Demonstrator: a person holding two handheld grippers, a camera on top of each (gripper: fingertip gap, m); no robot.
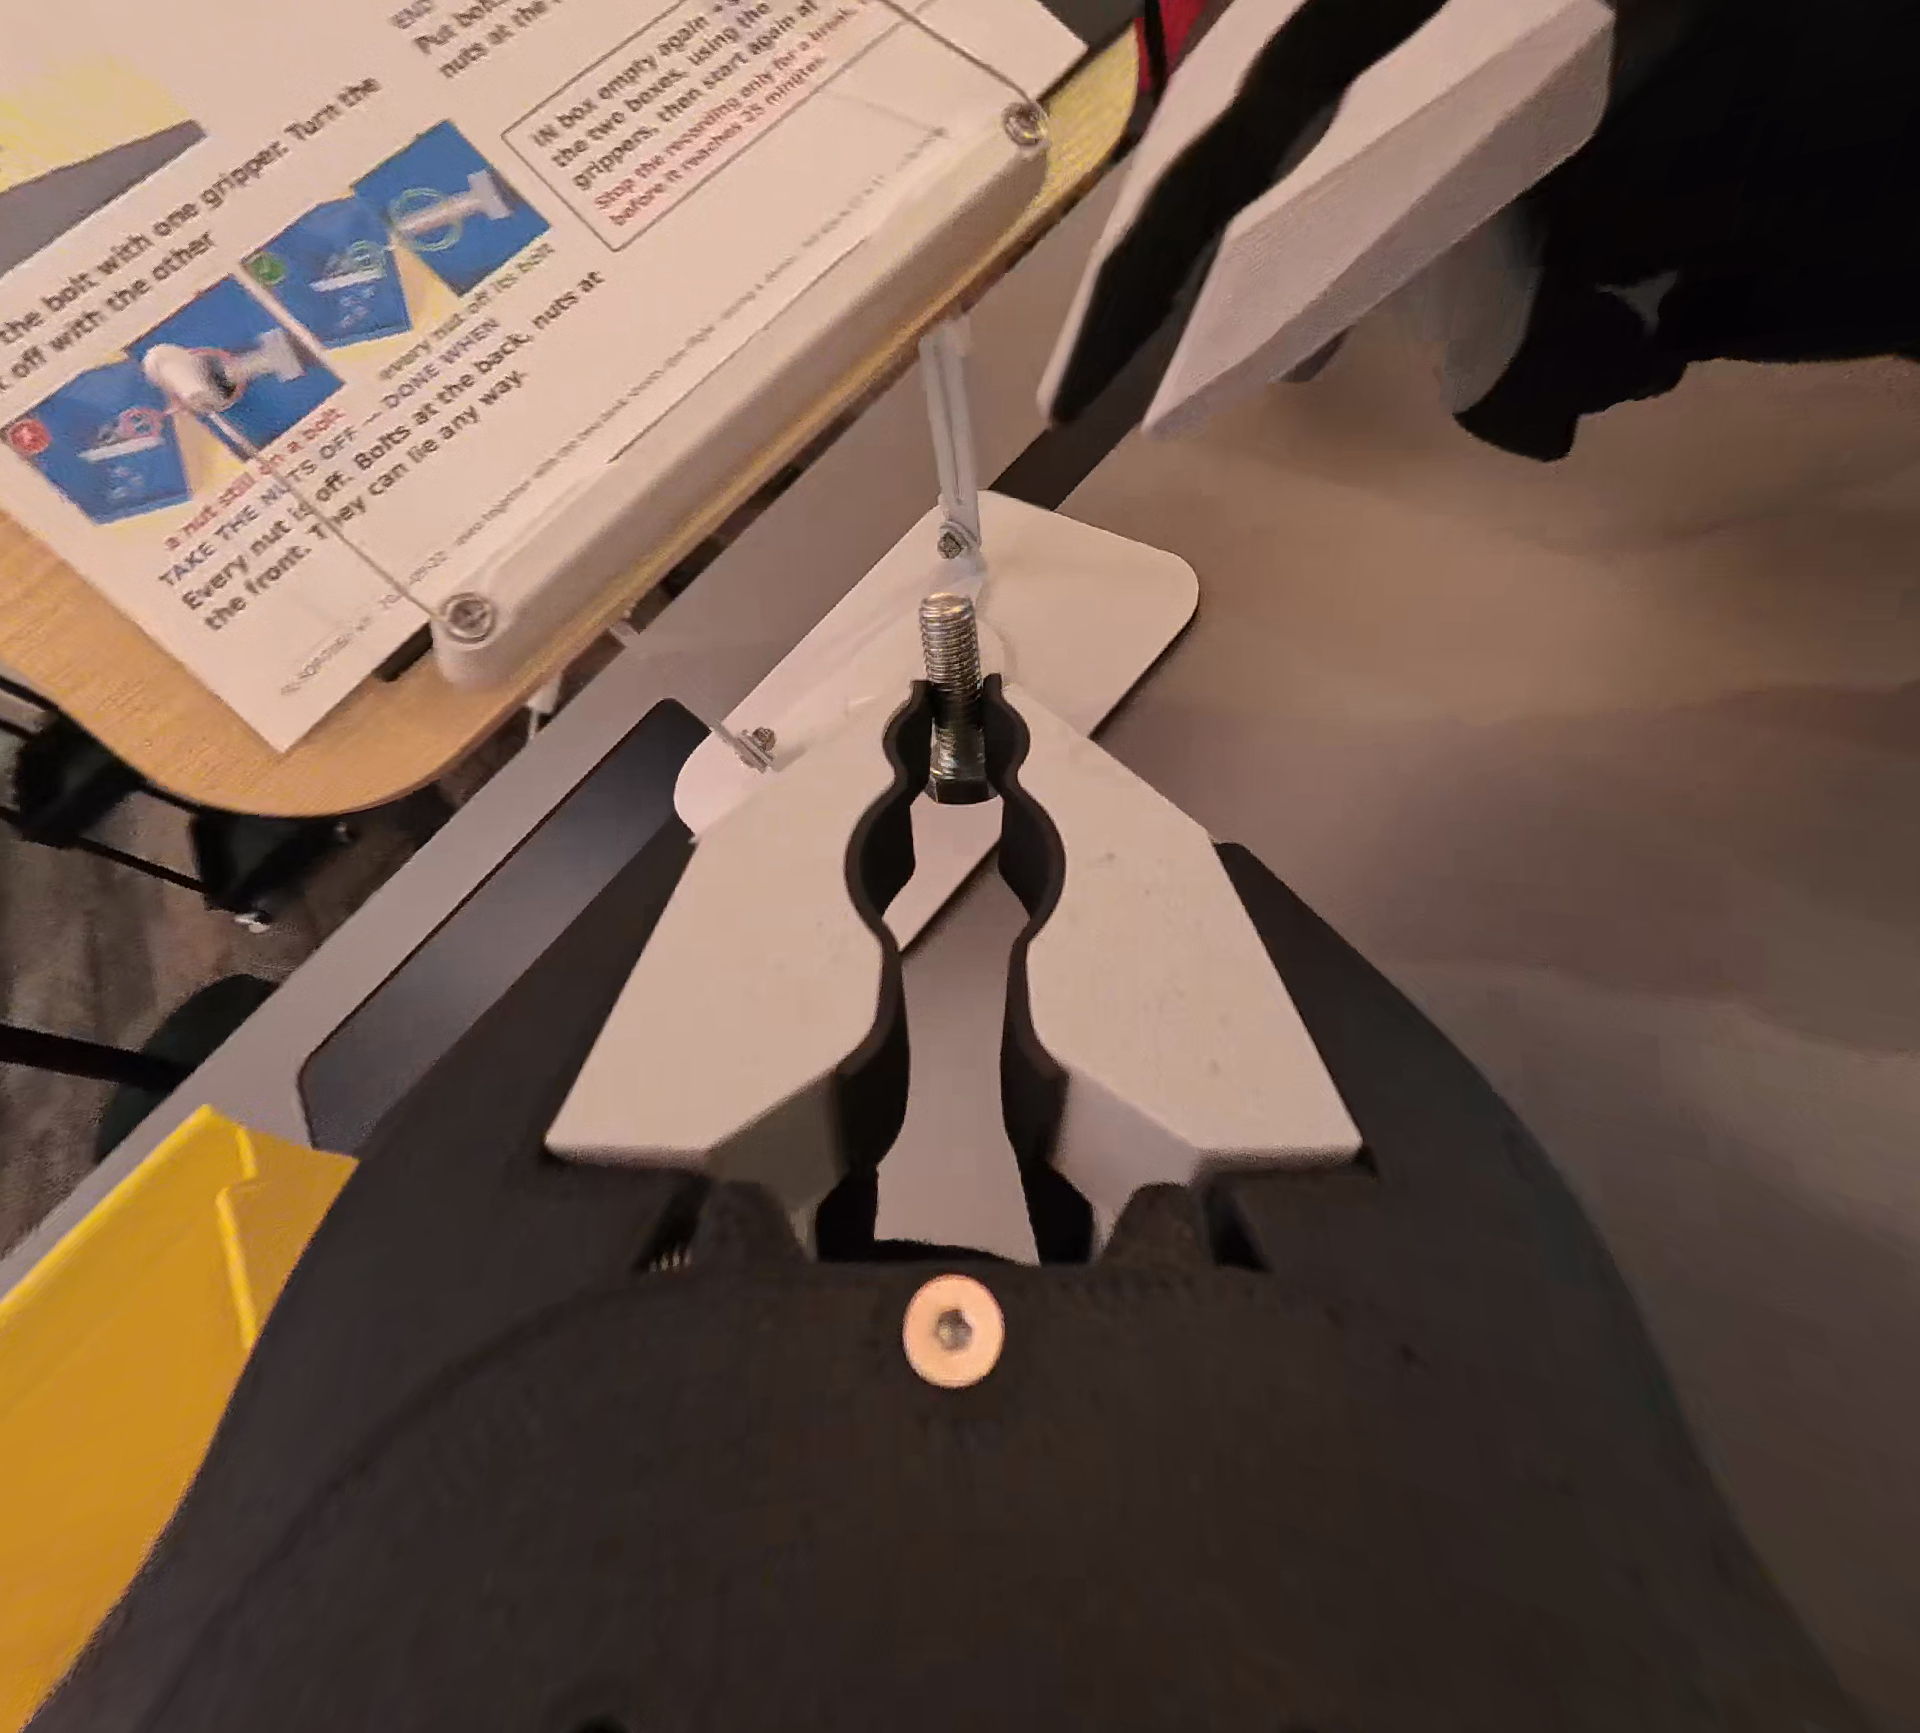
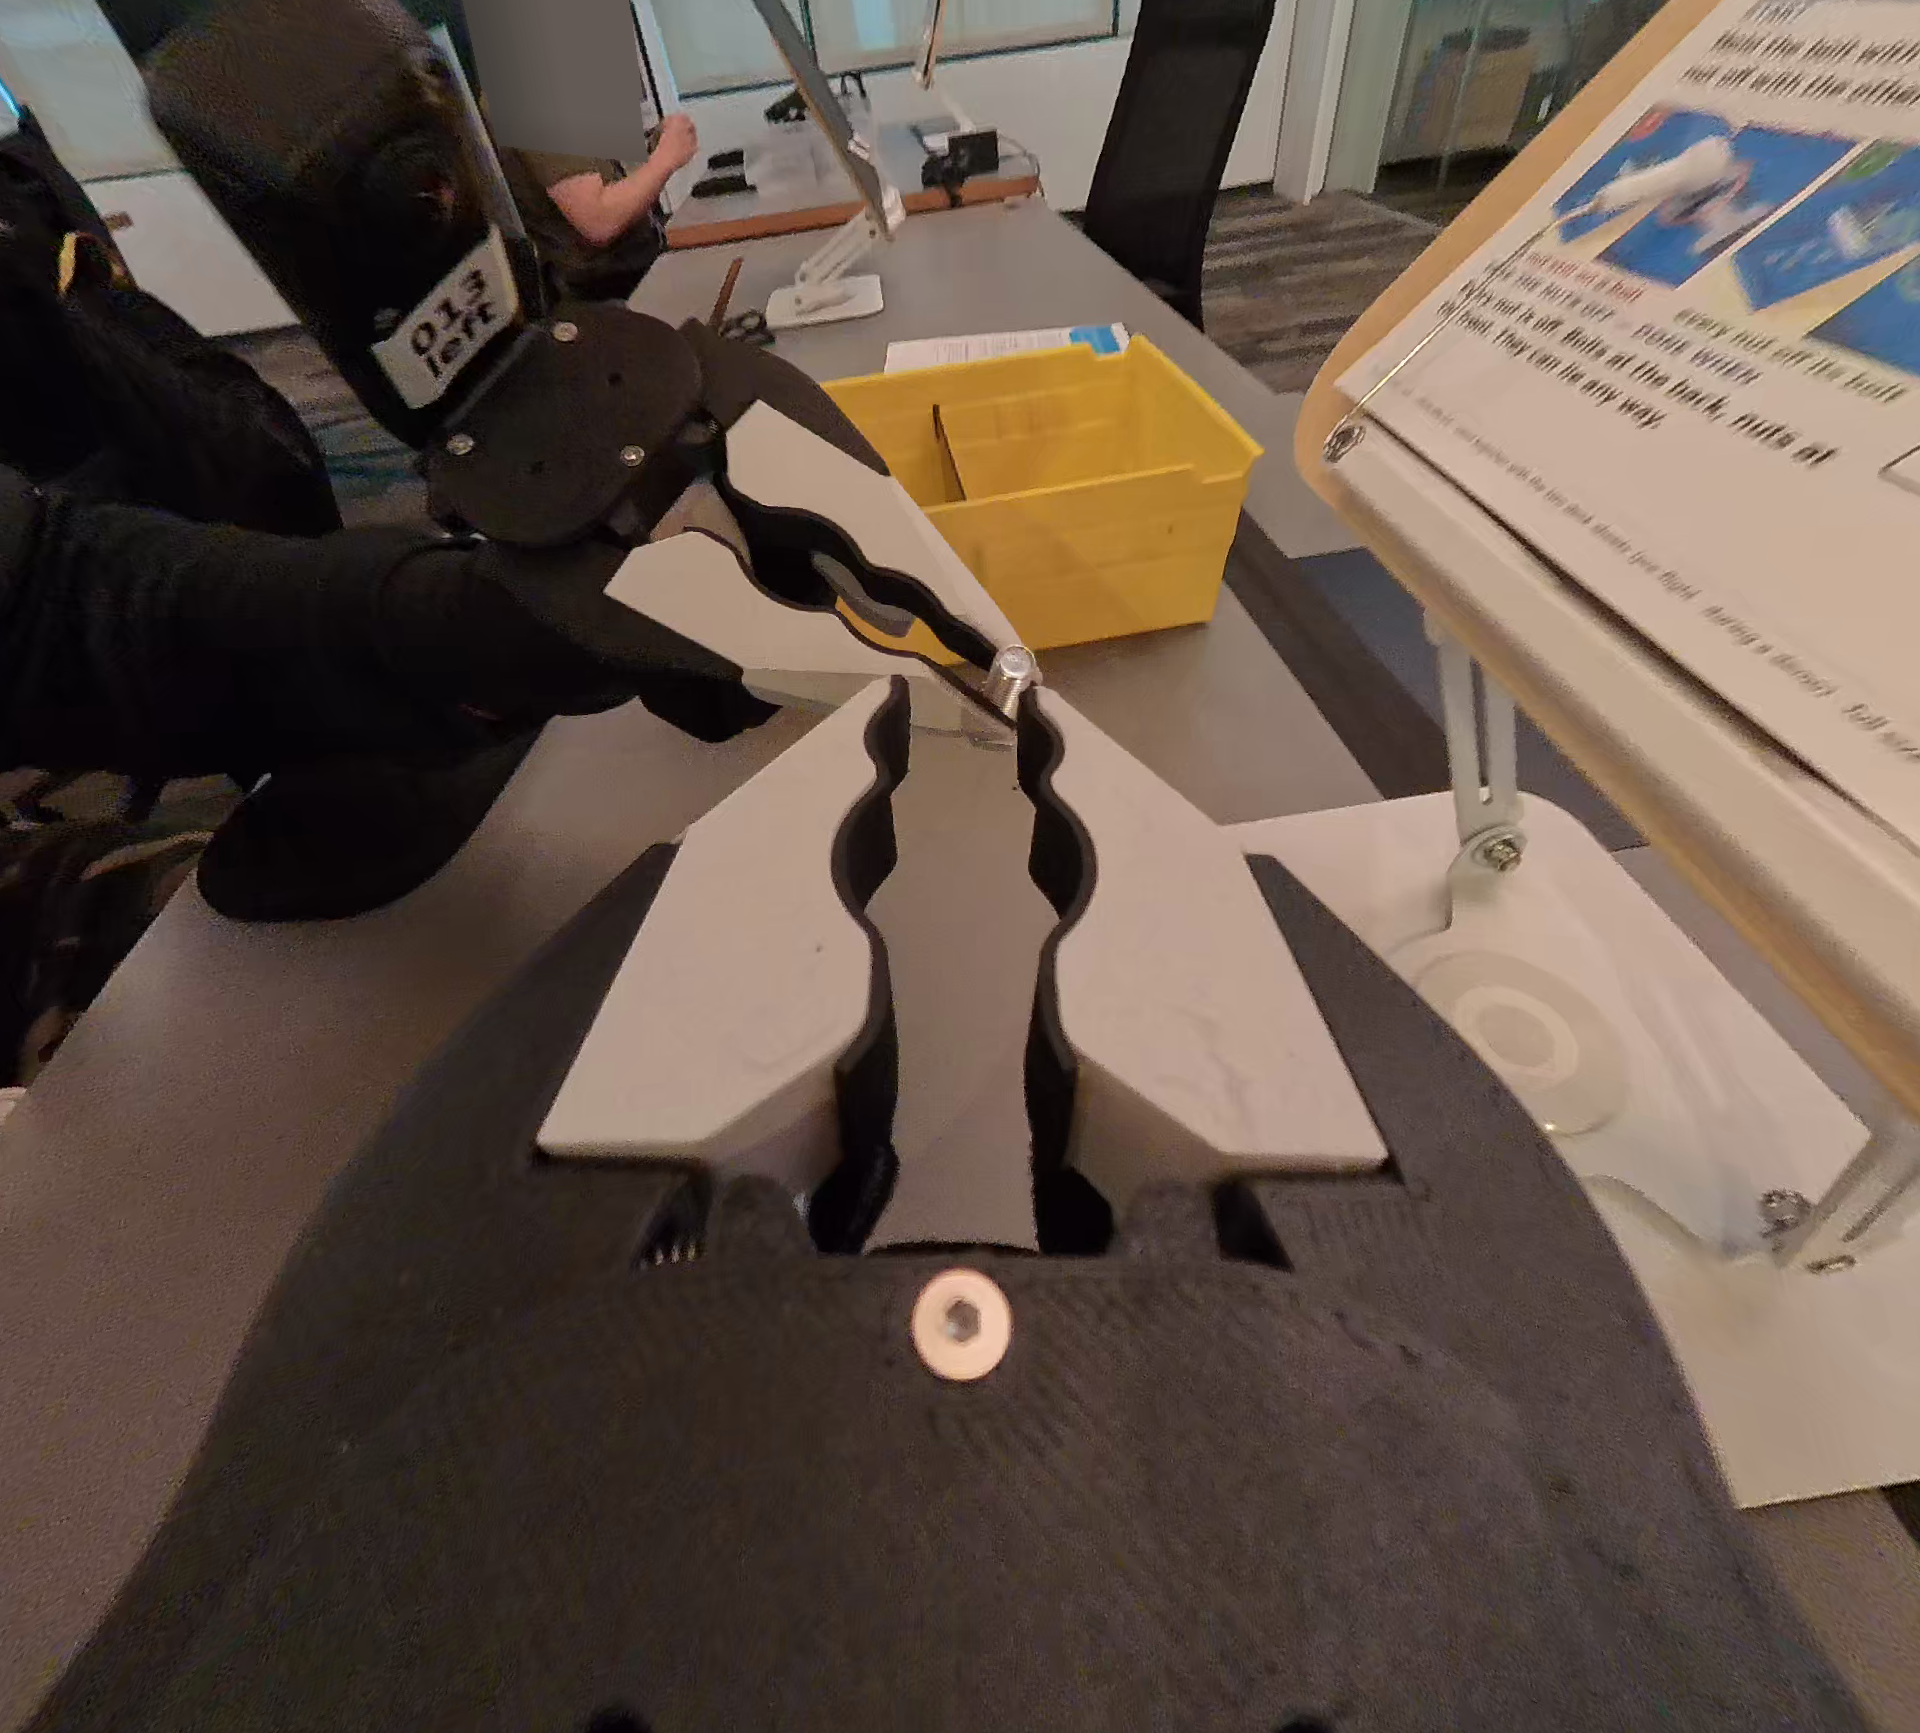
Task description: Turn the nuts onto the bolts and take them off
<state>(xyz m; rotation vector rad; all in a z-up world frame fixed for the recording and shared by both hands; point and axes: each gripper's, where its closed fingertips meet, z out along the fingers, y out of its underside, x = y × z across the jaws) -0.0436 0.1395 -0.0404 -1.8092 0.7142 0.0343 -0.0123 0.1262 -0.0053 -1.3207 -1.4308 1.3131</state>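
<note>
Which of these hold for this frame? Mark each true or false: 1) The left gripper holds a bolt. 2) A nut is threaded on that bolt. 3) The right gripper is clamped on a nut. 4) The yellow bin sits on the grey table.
1) True: the left gripper is shut on the bolt, threaded end pointing forward.
2) False: the bolt's visible thread is bare; no nut shows.
3) False: the right gripper is open and empty, its tips close to the bolt.
4) True: the yellow bin stands on the grey table.
</note>
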